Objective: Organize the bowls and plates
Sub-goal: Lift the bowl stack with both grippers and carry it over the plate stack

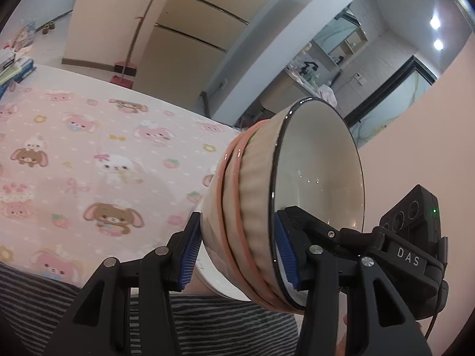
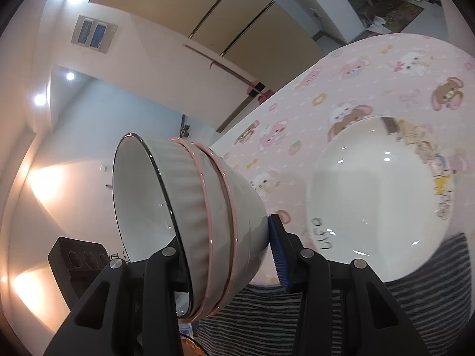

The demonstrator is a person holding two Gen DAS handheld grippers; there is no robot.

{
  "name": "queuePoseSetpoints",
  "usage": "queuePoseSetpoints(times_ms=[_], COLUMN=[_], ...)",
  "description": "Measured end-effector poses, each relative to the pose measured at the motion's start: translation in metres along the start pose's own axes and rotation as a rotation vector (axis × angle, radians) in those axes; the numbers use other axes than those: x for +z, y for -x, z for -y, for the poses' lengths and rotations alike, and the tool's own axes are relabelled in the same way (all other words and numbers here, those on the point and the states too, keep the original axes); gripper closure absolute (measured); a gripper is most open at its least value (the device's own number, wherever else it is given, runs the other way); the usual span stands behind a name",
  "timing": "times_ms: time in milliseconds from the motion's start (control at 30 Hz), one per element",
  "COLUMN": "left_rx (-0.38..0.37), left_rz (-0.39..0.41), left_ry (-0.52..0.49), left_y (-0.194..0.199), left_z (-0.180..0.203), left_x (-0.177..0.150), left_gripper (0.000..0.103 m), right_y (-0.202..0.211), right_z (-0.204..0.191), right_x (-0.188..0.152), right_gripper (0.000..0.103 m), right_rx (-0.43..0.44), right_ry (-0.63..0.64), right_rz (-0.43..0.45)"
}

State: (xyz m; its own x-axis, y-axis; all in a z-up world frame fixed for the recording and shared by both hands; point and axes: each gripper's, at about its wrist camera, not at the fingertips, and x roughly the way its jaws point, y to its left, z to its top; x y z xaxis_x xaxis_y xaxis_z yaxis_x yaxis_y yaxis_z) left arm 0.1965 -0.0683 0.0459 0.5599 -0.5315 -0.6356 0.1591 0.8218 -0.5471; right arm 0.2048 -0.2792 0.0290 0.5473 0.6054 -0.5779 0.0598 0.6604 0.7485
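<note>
Left gripper (image 1: 237,252): we find it part-open and clamped on the stacked bowls (image 1: 285,195). One blue pad (image 1: 190,255) bears on the outer wall near the foot; the other sits inside the rim against the inner face.
Right gripper (image 2: 231,261): we find it likewise part-open and clamped on the same stack, seen here as stacked bowls (image 2: 190,225). One blue pad (image 2: 279,252) presses the outer wall near the base; the inner finger is hidden behind the rim, so we cannot see its pad.
Stack condition: we count three nested rims, the innermost dark-edged, two pink-edged behind it. The outer wall is ribbed. The stack is tipped on its side, mouth turned away from the table, and held clear of the cloth.
Opposite gripper: in the left view the right unit's black body (image 1: 415,237) shows just behind the bowl mouth.
Person: we note a striped garment (image 1: 44,305) at the near edge, below both grippers.
Plate (image 2: 371,207): white, printed with cartoon figures along one side, lying flat on the table just right of the stack in the right view.
Table (image 1: 89,154): covered with a pink cartoon-print cloth.
Far background: a broom (image 1: 130,59) leans against a beige wall beyond the table.
</note>
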Motion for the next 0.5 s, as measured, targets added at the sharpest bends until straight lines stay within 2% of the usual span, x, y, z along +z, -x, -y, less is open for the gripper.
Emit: queuePoseSetpoints(times_ms=[100,300,500], left_rx=[-0.028,-0.034,-0.044], left_rz=[-0.021,-0.063,-0.114], left_ry=[-0.015,-0.040,-0.056], left_y=[-0.014,-0.041,-0.069], left_z=[0.015,0.036,0.044], left_x=[-0.008,-0.022,-0.035], left_gripper=[0.056,0.056,0.056], right_y=[0.013,0.029,0.033], right_z=[0.017,0.053,0.087], right_x=[0.004,0.008,0.012], right_gripper=[0.060,0.060,0.060], right_rx=[-0.017,-0.030,-0.042], right_ry=[-0.007,-0.046,-0.077], right_rz=[0.011,0.028,0.008])
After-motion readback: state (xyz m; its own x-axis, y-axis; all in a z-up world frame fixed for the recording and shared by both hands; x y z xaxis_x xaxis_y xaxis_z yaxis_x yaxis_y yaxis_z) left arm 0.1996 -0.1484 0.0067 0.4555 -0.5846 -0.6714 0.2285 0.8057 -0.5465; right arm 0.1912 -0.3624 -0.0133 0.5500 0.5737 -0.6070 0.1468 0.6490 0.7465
